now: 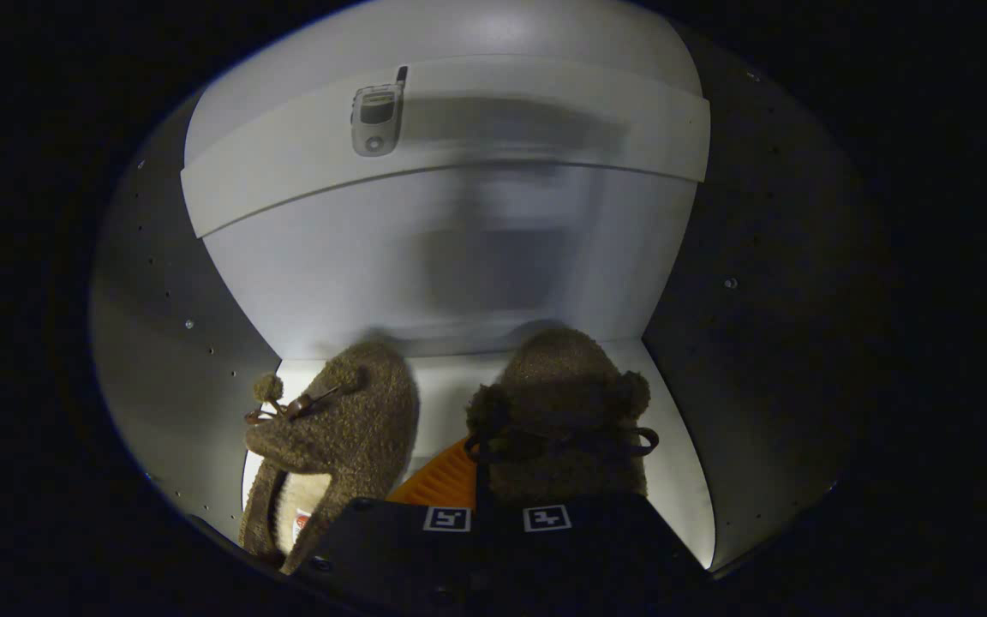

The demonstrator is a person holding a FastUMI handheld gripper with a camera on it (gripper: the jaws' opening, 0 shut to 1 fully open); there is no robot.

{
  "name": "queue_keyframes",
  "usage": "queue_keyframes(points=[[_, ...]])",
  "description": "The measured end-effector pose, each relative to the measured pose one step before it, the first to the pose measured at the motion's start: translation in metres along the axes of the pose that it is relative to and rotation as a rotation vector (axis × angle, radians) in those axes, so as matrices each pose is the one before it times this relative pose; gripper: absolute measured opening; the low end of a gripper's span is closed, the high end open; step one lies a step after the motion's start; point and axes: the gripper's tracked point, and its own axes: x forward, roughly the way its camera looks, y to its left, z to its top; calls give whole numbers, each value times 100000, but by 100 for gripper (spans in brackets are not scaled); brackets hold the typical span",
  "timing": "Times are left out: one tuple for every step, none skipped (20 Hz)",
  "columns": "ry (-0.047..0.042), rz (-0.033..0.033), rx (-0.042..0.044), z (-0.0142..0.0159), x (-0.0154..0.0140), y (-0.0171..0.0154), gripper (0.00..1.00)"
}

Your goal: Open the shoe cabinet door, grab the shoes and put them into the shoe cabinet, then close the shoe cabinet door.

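Fingers (pixel 493 514) reach level into cabinet (pixel 459 283), gripping slipper (pixel 562 411).

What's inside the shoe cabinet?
Two fuzzy brown slippers on the cabinet floor. The gripper covers the right slipper's heel; a flip phone lies on the shelf above.

Hidden and unclear parts inside the shoe cabinet (pixel 202 283)

Heel of the right slipper (pixel 566 420) covered by the gripper (pixel 493 519); fingertips not visible, so grip impossible to judge. Left slipper (pixel 335 437) cut off at the heel. Back wall blurred by shadow.
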Motion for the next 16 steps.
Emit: queue_keyframes(points=[[-878,1071,319,-97,-340,255,17],[-1312,367,1120,128,-885,148,22],[-1569,611,1149,43,-469,276,34],[-1821,-223,460,169,-828,67,46],[-1802,-199,-163,158,-951,25,57],[-1237,-204,-618,35,-881,-3,69],[-1301,61,-495,89,-1210,64,81],[-1543,241,-299,118,-1159,139,86],[-2125,450,-194,274,-1145,254,91],[-2556,565,-402,291,-1328,234,92],[-2432,115,-423,217,-1264,156,98],[-2382,145,-281,306,-1719,252,100],[-2562,440,-138,197,-1391,295,100],[-2373,954,362,138,-1707,412,100],[-2618,1322,483,52,-2080,470,100],[-2542,1242,281,33,-1838,354,100]])
